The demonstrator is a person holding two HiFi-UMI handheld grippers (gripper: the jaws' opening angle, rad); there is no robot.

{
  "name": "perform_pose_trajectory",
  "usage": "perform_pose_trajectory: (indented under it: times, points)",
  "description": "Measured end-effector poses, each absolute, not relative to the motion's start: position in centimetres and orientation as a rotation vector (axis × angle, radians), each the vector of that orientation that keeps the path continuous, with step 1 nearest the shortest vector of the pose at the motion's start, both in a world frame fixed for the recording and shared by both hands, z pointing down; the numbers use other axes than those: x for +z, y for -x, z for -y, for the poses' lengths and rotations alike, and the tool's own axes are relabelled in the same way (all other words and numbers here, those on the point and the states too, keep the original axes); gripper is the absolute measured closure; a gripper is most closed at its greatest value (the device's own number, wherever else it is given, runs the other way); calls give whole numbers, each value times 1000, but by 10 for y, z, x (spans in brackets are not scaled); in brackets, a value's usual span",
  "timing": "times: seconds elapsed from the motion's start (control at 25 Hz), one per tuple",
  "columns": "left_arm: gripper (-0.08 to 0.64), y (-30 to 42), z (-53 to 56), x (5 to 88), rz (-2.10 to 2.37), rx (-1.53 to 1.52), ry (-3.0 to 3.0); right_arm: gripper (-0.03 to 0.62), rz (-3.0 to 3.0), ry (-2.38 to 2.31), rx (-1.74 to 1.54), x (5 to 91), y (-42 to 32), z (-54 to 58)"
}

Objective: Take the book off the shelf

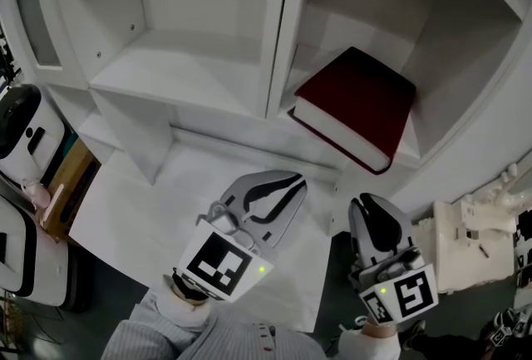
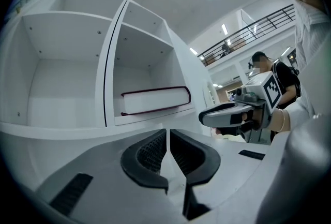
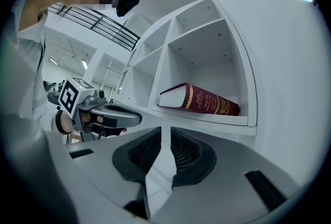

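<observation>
A dark red hardcover book (image 1: 357, 105) lies flat in the lower right compartment of the white shelf unit (image 1: 278, 34), one corner jutting over the shelf's front edge. My left gripper (image 1: 278, 182) hovers shut and empty over the white ledge in front of the shelf, below and left of the book. To its right, my right gripper (image 1: 366, 202) is also shut and empty, just below the book's compartment. The left gripper view shows the book's page edge (image 2: 155, 100) beyond the closed left gripper (image 2: 168, 140). In the right gripper view, the gilt spine (image 3: 207, 100) lies beyond the closed right gripper (image 3: 165, 140).
The compartment left of the book (image 1: 183, 42) holds nothing. A white ledge (image 1: 166, 184) runs below the shelf. White appliances (image 1: 21, 134) stand at the far left, and a white moulded object (image 1: 474, 234) at the right. A person (image 2: 271, 70) stands in the background.
</observation>
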State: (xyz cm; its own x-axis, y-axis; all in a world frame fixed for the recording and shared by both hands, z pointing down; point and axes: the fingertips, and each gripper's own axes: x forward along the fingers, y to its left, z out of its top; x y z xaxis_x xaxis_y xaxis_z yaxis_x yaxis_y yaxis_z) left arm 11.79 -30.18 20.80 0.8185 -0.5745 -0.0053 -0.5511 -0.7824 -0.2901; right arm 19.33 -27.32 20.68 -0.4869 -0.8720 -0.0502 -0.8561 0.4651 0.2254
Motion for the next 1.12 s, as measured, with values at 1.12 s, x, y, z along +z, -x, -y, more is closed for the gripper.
perform_pose_trajectory:
  times: [1.12]
  points:
    - [330, -130, 308, 181, -825, -344, 2310, 380, 2287, -1568, -817, 162, -203, 272]
